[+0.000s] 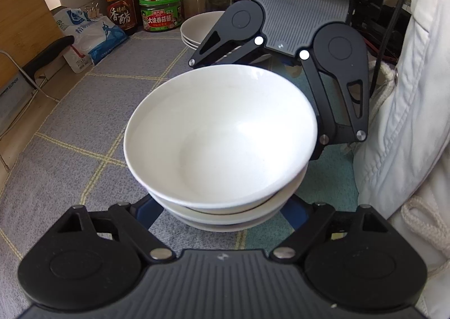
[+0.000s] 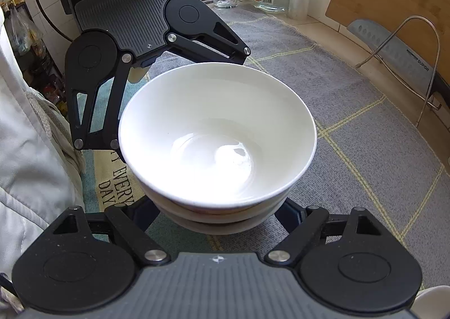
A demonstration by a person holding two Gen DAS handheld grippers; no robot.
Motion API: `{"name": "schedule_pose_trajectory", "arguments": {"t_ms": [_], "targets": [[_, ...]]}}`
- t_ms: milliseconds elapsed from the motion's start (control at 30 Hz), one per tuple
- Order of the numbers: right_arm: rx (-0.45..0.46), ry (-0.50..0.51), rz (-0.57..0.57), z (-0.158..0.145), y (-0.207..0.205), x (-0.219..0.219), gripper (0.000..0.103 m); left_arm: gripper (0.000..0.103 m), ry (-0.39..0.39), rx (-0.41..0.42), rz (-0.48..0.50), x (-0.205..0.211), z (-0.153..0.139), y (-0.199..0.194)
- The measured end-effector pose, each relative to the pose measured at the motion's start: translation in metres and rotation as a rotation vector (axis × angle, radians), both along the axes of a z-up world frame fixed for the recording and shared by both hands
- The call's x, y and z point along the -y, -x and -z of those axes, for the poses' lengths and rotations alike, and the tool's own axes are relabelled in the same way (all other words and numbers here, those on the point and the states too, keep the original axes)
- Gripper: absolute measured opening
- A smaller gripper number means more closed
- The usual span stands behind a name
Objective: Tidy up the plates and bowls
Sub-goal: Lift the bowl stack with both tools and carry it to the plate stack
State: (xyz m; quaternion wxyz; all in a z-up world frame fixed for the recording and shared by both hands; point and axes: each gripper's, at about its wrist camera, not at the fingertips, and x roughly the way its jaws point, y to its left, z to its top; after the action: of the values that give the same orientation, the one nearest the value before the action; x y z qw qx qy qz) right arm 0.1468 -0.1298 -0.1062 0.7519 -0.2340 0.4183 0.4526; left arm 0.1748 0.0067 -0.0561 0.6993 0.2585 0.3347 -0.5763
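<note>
Both claws straddle the stack of bowls (image 1: pixel 219 150) on the worktop (image 1: pixel 84 128): left claw (image 1: pixel 225 223) and right claw (image 2: pixel 219 220) sit spread low around it, contact hidden. Squeeze evenly, lift level.

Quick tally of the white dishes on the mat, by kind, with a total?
Bowls: 3, nested in one stack between both grippers.
Plates: 3, stacked beyond them by the jars.
Total: 6 white dishes.
</note>
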Motion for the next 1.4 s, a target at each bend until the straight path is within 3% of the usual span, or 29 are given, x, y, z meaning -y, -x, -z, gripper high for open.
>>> {"name": "schedule_pose_trajectory", "arguments": {"t_ms": [500, 800, 1033, 1400], "targets": [[0.009, 0.026, 0.027, 0.000, 0.005, -0.003, 0.089, 0.088, 0.002, 0.011, 0.003, 0.004, -0.001, 0.001], [0.034, 0.037, 0.031, -0.016, 0.016, 0.012, 0.089, 0.088, 0.004, 0.029, -0.003, 0.016, -0.014, 0.008], [0.055, 0.050, 0.020, -0.031, 0.020, 0.041, 0.089, 0.088, 0.009, 0.043, -0.025, 0.044, -0.024, 0.007], [0.108, 0.063, 0.038, -0.054, 0.023, 0.123, 0.089, 0.088, 0.021, 0.091, -0.021, 0.117, -0.037, 0.006]]}}
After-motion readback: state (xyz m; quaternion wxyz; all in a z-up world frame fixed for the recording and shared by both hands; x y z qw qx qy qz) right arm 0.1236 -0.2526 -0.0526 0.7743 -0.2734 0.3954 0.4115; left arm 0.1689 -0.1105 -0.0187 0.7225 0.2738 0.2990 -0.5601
